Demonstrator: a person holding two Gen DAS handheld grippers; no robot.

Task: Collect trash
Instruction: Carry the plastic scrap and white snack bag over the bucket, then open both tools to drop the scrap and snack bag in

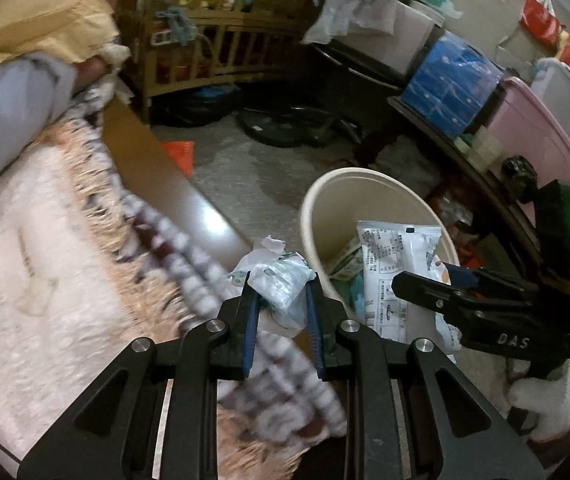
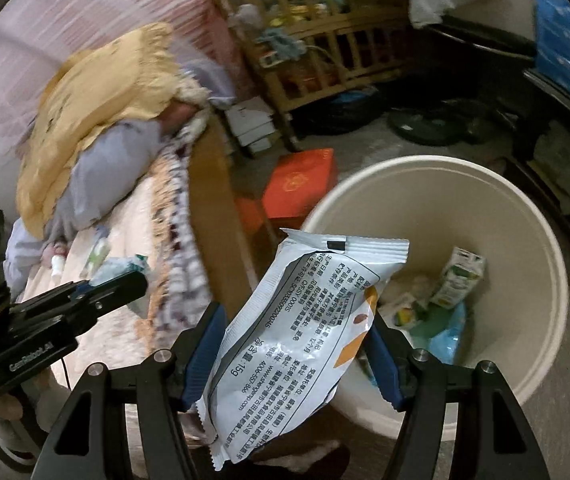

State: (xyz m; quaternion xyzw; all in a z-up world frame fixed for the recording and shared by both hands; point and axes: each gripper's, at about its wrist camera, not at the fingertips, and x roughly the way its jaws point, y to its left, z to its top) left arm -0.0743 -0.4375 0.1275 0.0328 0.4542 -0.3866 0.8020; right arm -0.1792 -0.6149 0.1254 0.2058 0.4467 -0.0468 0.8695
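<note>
Right view only: carton (image 2: 459,278) inside the bin (image 2: 525,216)
Left gripper (image 1: 281,300): jaws narrow, pinching crumpled plastic (image 1: 281,284)
Right gripper (image 2: 297,344): jaws half-wide, clamping white snack packet (image 2: 289,332)

Cream bin (image 2: 533,216), white printed wrapper (image 2: 293,336)

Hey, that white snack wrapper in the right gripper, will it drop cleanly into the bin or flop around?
The snack wrapper looks thin and creased, so probably light and floppy. Its glossy film may be slippery. Released over the bin, it would likely flutter rather than drop straight.
</note>
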